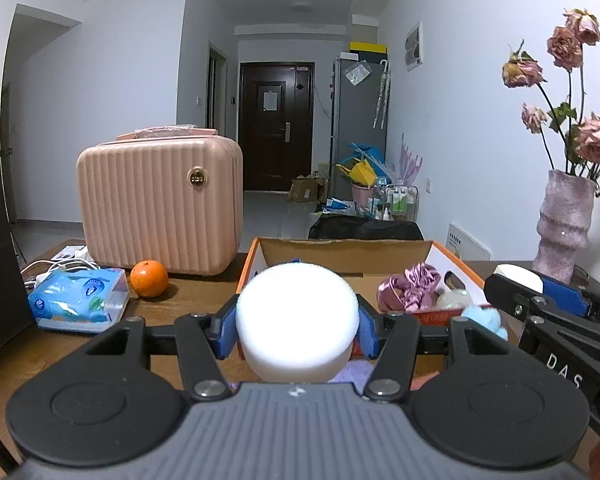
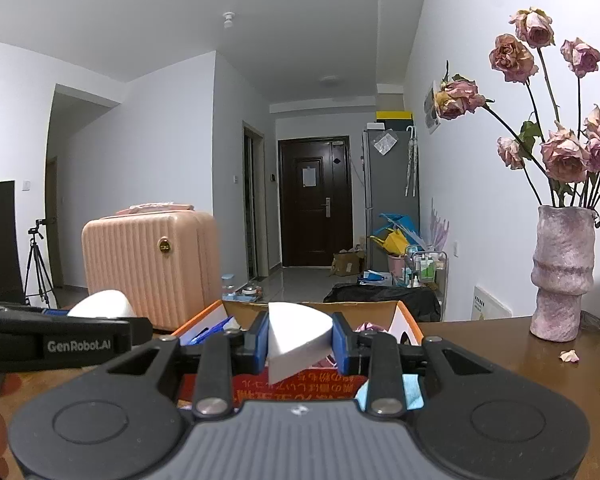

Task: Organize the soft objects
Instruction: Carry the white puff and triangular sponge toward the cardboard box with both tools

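White round sponge (image 1: 298,320) stands upright clamped in left claw (image 1: 298,326); right claw (image 2: 300,346) pinches wedge sponge (image 2: 296,340), tip downward.

Round white sponge (image 1: 298,320) pinched upright above open cardboard box (image 1: 340,250), wedge-shaped white sponge (image 2: 296,344) likewise.

Two white sponges (image 1: 298,320), one orange (image 1: 149,278), one suitcase (image 1: 160,204), one vase (image 1: 566,226).
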A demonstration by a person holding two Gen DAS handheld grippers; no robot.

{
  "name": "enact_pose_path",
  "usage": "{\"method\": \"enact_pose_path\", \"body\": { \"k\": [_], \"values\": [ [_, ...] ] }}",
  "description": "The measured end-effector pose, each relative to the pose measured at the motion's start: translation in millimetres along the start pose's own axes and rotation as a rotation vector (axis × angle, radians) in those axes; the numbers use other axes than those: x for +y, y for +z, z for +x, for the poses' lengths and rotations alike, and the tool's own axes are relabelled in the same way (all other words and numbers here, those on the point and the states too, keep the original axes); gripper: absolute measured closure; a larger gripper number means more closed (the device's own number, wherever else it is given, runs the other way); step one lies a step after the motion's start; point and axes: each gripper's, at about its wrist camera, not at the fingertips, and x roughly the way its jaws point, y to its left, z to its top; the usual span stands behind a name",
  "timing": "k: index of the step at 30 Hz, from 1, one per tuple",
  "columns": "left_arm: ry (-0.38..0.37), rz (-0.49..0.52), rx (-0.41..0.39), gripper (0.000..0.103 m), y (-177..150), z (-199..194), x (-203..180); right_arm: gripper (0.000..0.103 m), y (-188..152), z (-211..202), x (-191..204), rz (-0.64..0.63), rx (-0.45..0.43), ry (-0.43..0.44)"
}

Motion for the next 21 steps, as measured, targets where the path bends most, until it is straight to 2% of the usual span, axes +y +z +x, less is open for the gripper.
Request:
{"method": "enact_pose_path", "body": {
  "k": [21],
  "values": [
    [0.015,-0.057,-0.03,0.045,35,65,-19,0.072,24,68,-20,0.029,-0.009,-0.044]
  ]
}}
